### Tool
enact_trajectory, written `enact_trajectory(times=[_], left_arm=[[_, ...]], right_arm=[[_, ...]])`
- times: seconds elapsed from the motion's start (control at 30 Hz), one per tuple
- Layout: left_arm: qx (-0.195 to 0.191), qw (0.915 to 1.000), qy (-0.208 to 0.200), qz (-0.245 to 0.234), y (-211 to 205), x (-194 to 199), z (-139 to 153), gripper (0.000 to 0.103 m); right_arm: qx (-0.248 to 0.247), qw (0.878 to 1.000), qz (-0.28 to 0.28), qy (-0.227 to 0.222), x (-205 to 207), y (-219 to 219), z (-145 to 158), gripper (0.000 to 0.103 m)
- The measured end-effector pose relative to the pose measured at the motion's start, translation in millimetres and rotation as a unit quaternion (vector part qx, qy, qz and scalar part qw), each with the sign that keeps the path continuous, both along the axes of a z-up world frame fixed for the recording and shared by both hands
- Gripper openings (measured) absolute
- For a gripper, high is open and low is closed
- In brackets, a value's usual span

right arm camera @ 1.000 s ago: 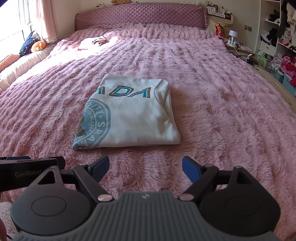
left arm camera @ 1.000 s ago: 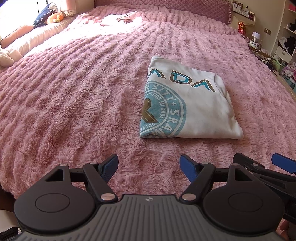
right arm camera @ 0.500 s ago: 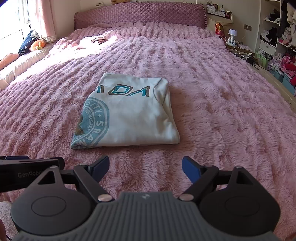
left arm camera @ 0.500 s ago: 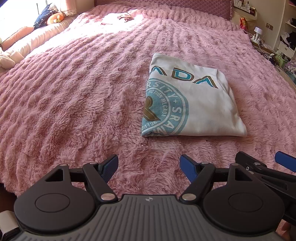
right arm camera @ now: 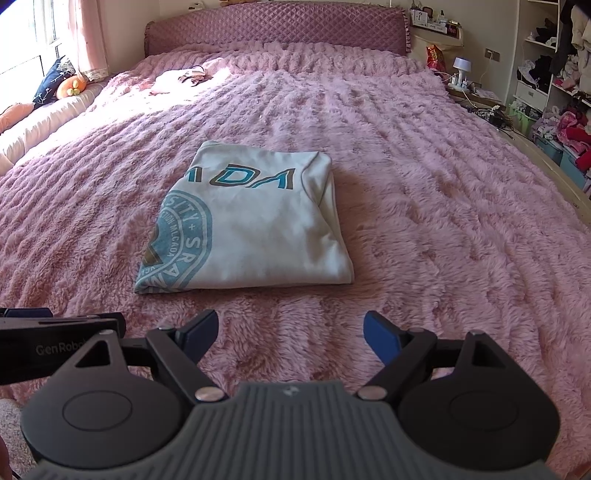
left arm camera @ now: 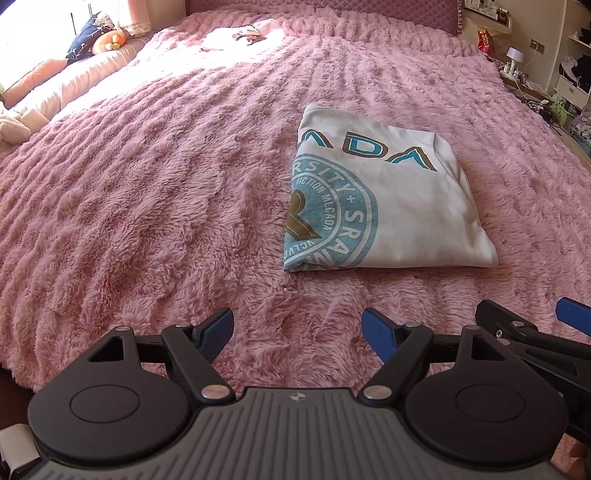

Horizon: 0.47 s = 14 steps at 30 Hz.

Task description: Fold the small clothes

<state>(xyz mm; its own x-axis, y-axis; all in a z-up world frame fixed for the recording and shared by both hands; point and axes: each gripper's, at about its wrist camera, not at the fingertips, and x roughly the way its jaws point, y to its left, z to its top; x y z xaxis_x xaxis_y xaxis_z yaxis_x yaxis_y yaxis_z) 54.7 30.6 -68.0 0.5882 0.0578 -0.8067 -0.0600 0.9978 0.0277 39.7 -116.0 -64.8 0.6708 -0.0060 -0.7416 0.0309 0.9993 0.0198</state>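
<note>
A white T-shirt (left arm camera: 399,206) with a teal round print lies folded into a flat rectangle on the pink fluffy bedspread (left arm camera: 155,192). In the right wrist view the same T-shirt (right arm camera: 258,229) sits straight ahead, a little left of centre. My left gripper (left arm camera: 297,328) is open, hovering over the bed's near edge, short of the shirt and to its left. My right gripper (right arm camera: 290,328) is open too, short of the shirt's near edge, with nothing between its fingers. The right gripper's arm (left arm camera: 535,332) shows at the left wrist view's right edge.
A small pinkish garment (right arm camera: 184,77) lies far up the bed near the quilted headboard (right arm camera: 277,33). Cushions and a soft toy (right arm camera: 70,86) line the left window side. A nightstand with a lamp (right arm camera: 461,70) and cluttered shelves (right arm camera: 554,92) stand on the right.
Both grippers have drawn back and lifted slightly; the folded shirt sits a little farther off in both views. The shirt itself has not moved, and both grippers stay open.
</note>
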Motion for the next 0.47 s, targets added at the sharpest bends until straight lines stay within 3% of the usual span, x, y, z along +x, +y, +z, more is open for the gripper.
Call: enact_trajectory(times=[0.47], left_arm=[[0.001, 1.0, 0.009, -0.001, -2.0, 3.6, -1.1, 0.09]], right_arm=[[-0.006, 1.0, -0.001, -0.003, 1.6, -1.8, 1.5, 0.082]])
